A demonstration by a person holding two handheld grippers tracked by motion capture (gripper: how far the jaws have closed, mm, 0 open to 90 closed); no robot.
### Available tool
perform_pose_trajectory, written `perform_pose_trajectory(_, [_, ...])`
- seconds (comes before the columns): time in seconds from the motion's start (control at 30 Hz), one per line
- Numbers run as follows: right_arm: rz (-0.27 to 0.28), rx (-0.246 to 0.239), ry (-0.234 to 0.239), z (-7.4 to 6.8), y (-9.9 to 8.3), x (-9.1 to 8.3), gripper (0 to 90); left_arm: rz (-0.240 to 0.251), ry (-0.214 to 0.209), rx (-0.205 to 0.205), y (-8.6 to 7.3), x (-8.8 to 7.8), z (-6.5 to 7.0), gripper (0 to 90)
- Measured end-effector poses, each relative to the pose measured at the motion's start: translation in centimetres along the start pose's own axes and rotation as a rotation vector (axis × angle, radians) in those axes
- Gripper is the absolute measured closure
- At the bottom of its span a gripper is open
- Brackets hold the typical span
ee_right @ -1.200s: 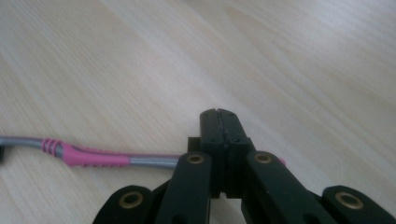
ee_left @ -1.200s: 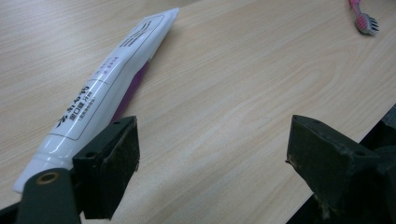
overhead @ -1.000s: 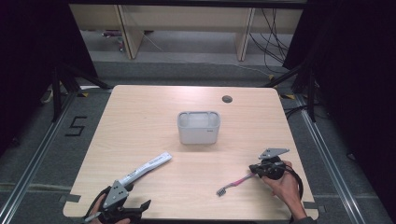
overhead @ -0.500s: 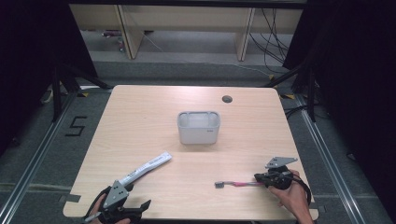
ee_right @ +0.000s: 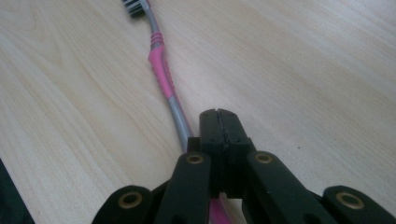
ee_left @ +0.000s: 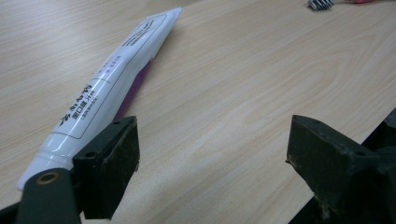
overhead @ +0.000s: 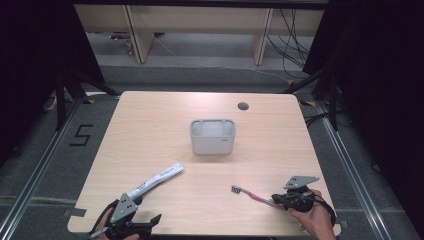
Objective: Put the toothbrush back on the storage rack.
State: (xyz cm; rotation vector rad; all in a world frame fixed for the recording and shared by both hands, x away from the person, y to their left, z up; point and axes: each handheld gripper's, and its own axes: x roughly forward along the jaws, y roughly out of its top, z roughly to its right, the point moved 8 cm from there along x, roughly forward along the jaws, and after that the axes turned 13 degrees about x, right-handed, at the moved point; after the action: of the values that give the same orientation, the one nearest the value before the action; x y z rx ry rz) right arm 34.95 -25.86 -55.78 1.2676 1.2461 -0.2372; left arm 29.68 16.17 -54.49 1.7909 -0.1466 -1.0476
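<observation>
A pink and grey toothbrush (overhead: pixel 248 193) lies low over the table at the front right, bristles (ee_right: pixel 135 6) pointing away from my right gripper (overhead: pixel 276 199). That gripper (ee_right: pixel 218 116) is shut, and the handle (ee_right: pixel 164 77) runs in under its jaws. A white toothpaste tube (overhead: pixel 156 180) lies at the front left. In the left gripper view the tube (ee_left: pixel 109 81) rests just outside one finger (ee_left: pixel 109 170), its cap end beside it. My left gripper (ee_left: pixel 212 158) is open over bare wood, and it sits at the table's front edge (overhead: pixel 146 211).
A grey open-topped holder (overhead: pixel 212 136) stands in the middle of the wooden table (overhead: pixel 280 145). A dark cable hole (overhead: pixel 243 106) sits near the far edge. Shelving and cables stand beyond the table.
My right gripper has drawn back to the front right with the toothbrush and lowered it from a tilt to nearly flat. The left gripper and tube have stayed put.
</observation>
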Motion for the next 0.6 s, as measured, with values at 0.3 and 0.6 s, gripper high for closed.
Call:
perform_pose_trajectory(0.3, [-0.005,-0.050,0.013,-0.9,0.2,-0.5,83.2,-0.012,0.000,0.009,-0.1,0.0,0.0,16.7])
perform_pose_trajectory(0.6, [-0.034,-0.093,-0.021,-2.0,1.0,-1.1,75.0,-0.012,-0.002,0.009,-0.1,0.0,0.0,16.7])
